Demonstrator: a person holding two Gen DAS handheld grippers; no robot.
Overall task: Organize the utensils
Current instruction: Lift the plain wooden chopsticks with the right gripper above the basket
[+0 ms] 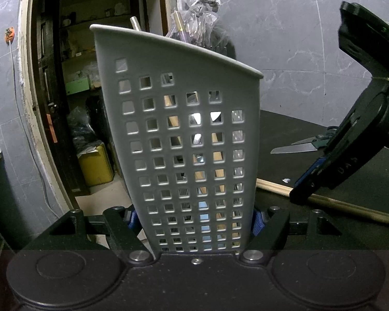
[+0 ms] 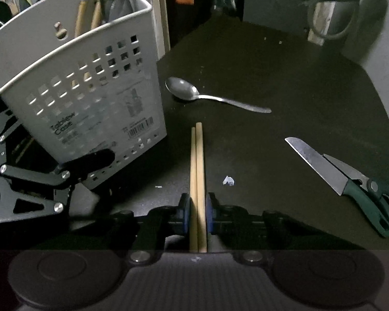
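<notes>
1. The left gripper (image 1: 194,223) clamps the grey utensil holder (image 1: 179,129), tilted on the black table (image 2: 285,77).
2. Just beside the holder, the right gripper (image 2: 197,215) pinches two wooden chopsticks (image 2: 197,165).
3. A spoon (image 2: 192,93) lies near the holder; scissors (image 2: 350,178) lie well apart from it.

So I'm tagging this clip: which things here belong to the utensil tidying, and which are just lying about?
Part of the job:
- grey holder, gripped by left gripper
- chopsticks, in right gripper
- spoon
- scissors

Lying about:
- paper scrap
- yellow container
- metal mug
</notes>
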